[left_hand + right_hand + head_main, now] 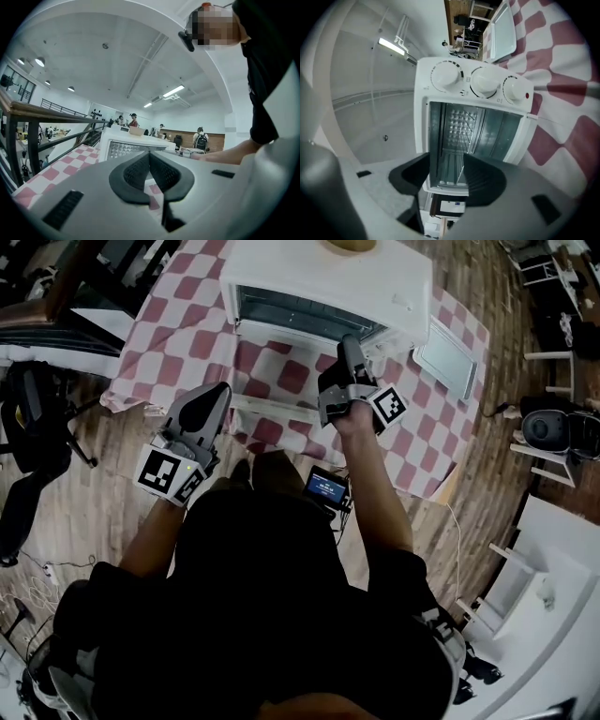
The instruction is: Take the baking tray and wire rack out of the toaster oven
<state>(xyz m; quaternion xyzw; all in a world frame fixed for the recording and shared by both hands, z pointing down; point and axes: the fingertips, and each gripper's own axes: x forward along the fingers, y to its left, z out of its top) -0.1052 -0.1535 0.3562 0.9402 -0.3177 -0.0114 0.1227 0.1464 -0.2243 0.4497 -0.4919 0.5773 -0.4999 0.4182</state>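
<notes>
text: none legible | oven dials (484, 80): markings perhaps, too small

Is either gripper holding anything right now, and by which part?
Nothing is held. The right gripper is open, facing the oven; the left gripper is shut with nothing between its jaws.

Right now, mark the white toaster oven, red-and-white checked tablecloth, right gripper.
white toaster oven (375, 277), head view, top panel
red-and-white checked tablecloth (183, 306), head view, left part
right gripper (446, 166), right gripper view, between fingertips

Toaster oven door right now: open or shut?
Open. The right gripper view looks straight into the toaster oven, and in the head view the door lies folded down flat in front of it.
</notes>
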